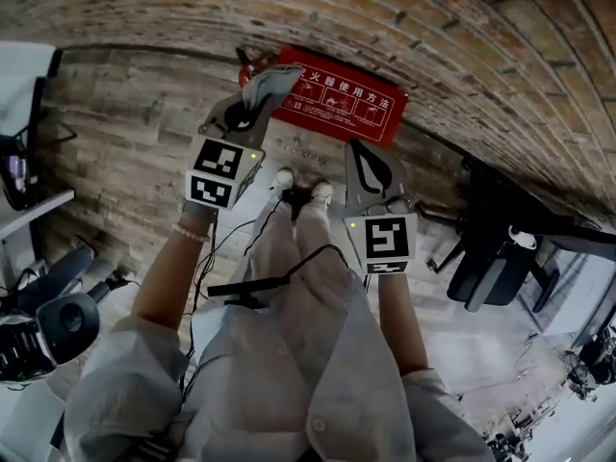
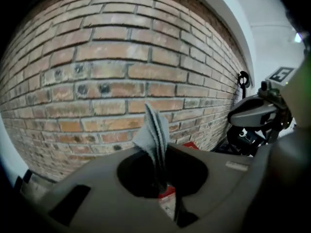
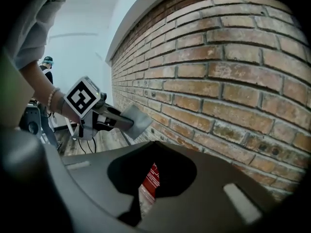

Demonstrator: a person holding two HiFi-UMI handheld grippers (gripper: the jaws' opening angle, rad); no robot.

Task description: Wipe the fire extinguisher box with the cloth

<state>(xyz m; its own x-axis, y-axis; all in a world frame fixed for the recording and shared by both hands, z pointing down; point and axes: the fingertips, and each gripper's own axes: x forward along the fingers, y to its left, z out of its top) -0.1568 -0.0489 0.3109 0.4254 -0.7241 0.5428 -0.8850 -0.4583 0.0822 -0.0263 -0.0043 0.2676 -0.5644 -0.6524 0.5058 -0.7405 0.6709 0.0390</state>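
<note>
Left gripper clamped on folded cloth, free end protruding, evidently to present it to the red box. Right gripper closed, empty, held aside.

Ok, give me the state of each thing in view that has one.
left gripper, shut on the cloth
right gripper, shut, nothing in it
cloth, folded, clamped at one end
fire extinguisher box, at the foot of the brick wall
</note>
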